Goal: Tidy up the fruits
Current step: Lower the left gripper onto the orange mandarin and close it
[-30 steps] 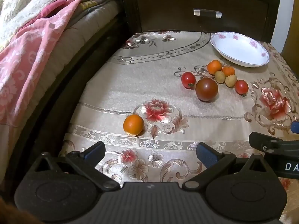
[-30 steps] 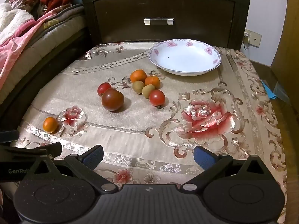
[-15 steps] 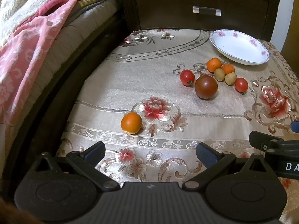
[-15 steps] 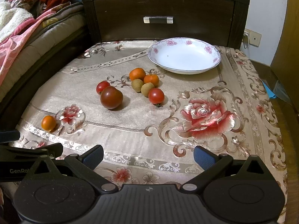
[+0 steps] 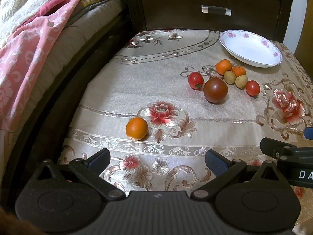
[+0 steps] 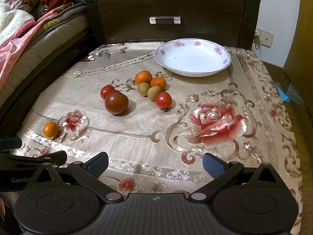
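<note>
The surface under the flowered cloth [image 6: 215, 105] cannot be made out, so it cannot be told whether a counter or a stool carries the fruit. The bed [image 5: 29, 45] is cut off at the left edge of both views. Only part of the right gripper's body is seen at the right edge of the left wrist view, and part of the left gripper's body at the left edge of the right wrist view.

A white plate [image 6: 192, 57] with pink flowers on its rim is set at the far edge of the cloth, just before a dark wooden drawer front [image 6: 172, 17]. Near the plate, toward the middle, a cluster is found: two small oranges [image 6: 143, 76], two brownish-green fruits [image 6: 142, 88], and a red cherry tomato [image 6: 163, 99] at its near end. A large dark tomato [image 6: 116, 101] lies left of these, with another red cherry tomato [image 6: 107, 91] touching or just behind it. A single orange fruit [image 5: 136, 128] lies well apart, near the front left edge of the cloth.

The left gripper [image 5: 156, 159] is held over the near edge, its fingers wide apart and nothing between them. The right gripper [image 6: 155, 161] is likewise spread wide and holds nothing.
</note>
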Available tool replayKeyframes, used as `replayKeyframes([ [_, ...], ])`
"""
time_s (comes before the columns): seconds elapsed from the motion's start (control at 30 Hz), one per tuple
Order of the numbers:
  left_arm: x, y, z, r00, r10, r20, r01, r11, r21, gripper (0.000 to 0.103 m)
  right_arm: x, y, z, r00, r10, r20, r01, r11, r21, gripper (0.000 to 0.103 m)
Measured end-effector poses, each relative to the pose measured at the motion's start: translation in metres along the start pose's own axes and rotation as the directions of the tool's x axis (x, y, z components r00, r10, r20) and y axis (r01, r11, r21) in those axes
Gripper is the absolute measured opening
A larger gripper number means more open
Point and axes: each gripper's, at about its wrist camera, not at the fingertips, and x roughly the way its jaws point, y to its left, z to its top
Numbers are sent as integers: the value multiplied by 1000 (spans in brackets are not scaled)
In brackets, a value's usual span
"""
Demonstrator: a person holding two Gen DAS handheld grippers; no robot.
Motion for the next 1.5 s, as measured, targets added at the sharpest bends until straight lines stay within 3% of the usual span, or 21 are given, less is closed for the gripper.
replayKeyframes([
  [0.67,7,8,-3,1000,9,-9,-9,1000,-7,103,10,5,1,1000,15,-24,-15,1000,-7,96],
  [0.9,8,13,2,999,28,33,-28,999,19,103,14,3,7,999,35,-30,-35,999,-10,96],
  [1.3,28,28,12,998,58,3,-58,997,-43,103,31,-11,26,994,92,-57,-90,995,37,96],
  [1.5,47,28,24,998,57,-18,-58,998,-34,86,37,-14,28,992,106,-72,-103,994,47,96],
])
